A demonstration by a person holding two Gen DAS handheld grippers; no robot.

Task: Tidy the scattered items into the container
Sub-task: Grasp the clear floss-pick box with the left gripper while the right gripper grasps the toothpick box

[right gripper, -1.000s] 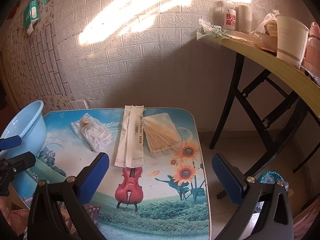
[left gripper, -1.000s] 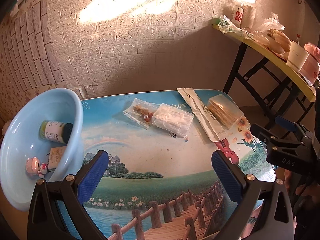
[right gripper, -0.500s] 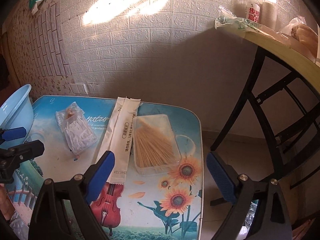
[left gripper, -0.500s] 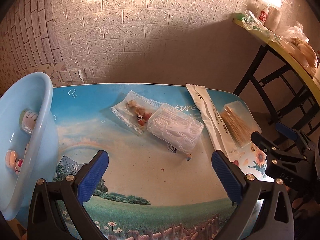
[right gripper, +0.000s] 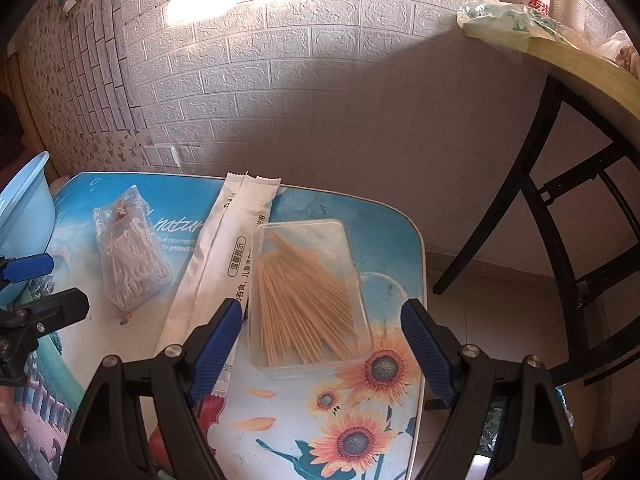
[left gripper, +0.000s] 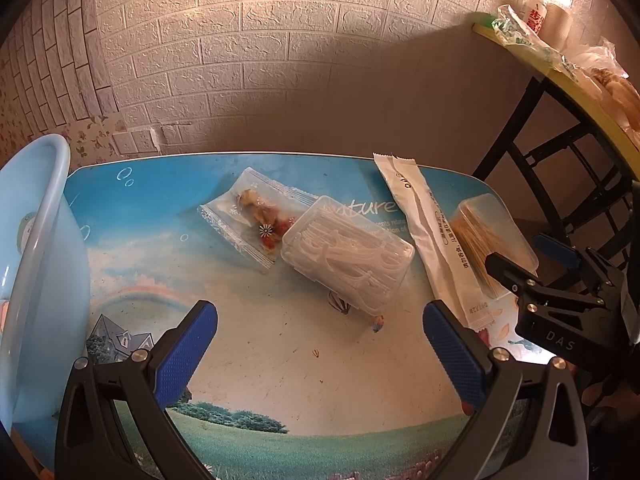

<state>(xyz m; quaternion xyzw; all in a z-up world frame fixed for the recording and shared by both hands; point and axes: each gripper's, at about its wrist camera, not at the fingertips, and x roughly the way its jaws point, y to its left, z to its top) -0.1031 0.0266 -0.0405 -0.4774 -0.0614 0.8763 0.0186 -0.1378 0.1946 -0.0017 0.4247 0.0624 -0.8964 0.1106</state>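
right tongs closing over the toothpick box

the right tongs (right gripper: 322, 342) hang just above the clear toothpick box (right gripper: 306, 292) near the right edge of the printed counter (right gripper: 360, 432); their jaws are closing, the box's near end between them, pads not pressing it. a long white sachet (right gripper: 224, 264) lies just left of the box. the left tongs (left gripper: 320, 346) are released, holding nothing, over bare counter in front of the clear floss-pick box (left gripper: 346, 252), which overlaps a small snack packet (left gripper: 254, 216). the pale blue basin (left gripper: 36, 264) sits at the counter's left end.
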